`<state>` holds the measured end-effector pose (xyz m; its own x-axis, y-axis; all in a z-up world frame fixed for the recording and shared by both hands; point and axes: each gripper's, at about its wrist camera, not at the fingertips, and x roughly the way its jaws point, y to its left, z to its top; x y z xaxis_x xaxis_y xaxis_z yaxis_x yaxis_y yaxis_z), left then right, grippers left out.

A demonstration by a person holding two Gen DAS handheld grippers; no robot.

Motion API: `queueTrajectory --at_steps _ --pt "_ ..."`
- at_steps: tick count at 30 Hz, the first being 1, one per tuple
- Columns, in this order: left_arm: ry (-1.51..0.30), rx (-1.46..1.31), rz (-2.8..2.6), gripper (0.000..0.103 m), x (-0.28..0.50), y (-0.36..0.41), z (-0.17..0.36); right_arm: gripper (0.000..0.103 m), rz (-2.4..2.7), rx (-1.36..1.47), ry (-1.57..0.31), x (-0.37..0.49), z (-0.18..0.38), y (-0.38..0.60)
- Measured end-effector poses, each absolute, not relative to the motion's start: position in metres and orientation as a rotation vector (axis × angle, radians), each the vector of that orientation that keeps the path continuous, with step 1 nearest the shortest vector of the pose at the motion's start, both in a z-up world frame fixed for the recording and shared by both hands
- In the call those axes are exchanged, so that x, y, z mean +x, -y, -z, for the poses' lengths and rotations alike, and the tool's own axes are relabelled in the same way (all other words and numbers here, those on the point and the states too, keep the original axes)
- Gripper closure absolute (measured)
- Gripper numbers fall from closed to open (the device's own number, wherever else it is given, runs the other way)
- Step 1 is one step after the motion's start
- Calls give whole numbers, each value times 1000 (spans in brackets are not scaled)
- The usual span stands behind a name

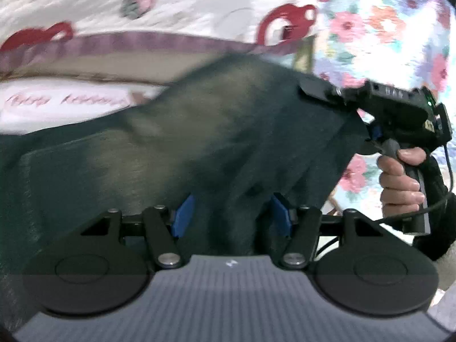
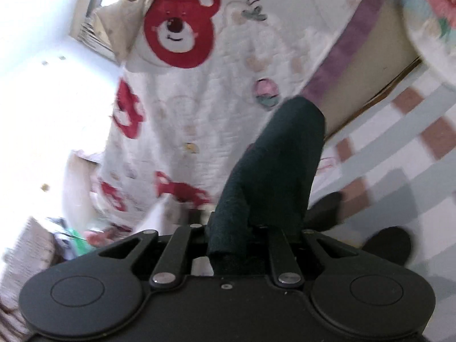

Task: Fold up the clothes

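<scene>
A dark green cloth [image 1: 199, 142] is lifted in the air and stretched between both grippers. In the left wrist view a bunched part of it passes between the blue pads [image 1: 183, 215] of my left gripper [image 1: 232, 213], which is shut on it. The fingertips are hidden under the fabric. My right gripper [image 1: 313, 92], held by a hand [image 1: 399, 176], is shut on the cloth's upper right corner. In the right wrist view a fold of the cloth [image 2: 273, 156] rises from between the fingers of the right gripper [image 2: 250, 228] and hides them.
Behind the cloth lies a white quilt with red bears [image 2: 182, 28] and a purple band [image 1: 142, 42]. A floral blanket [image 1: 384, 28] is at the right. A checked surface [image 2: 399, 156] with two dark shapes [image 2: 387, 245] lies lower right. Clutter [image 2: 71, 236] sits lower left.
</scene>
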<state>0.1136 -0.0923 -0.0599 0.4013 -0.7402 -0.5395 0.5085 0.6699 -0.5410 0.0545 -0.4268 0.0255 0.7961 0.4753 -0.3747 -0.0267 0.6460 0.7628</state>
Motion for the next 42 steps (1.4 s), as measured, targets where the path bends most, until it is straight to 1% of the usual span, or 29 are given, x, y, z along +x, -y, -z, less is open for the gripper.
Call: queueTrajectory --at_steps 5,8,13,16,20,23,26,30,33,39,42 --pt "-929 -376 587 44 115 19 73 87 -264 721 -685 63 -13 403" --pt "-894 -397 491 44 113 -31 73 87 -346 640 -669 79 -22 374" --pt "-815 -572 405 44 104 -80 93 87 -522 413 -696 112 -36 291" --pt "-811 -631 356 44 109 -95 102 87 -615 337 -743 133 -28 239" --pt "-824 -724 350 44 120 -110 112 87 -616 264 -871 161 19 175" --pt "-841 -755 366 44 123 -114 117 87 -595 245 -933 162 51 154" --pt "-823 -844 438 44 119 -122 116 87 -612 294 -914 154 52 159" --pt "-755 -864 455 44 115 -130 106 87 -642 219 -878 152 33 152" --pt "-756 -899 459 44 117 -132 109 87 -673 189 -867 154 30 140" --pt "-876 -963 358 44 121 -142 133 86 -670 -28 -903 150 72 96" --pt "-856 -1008 359 44 116 -151 136 85 -660 -16 -893 147 74 92"
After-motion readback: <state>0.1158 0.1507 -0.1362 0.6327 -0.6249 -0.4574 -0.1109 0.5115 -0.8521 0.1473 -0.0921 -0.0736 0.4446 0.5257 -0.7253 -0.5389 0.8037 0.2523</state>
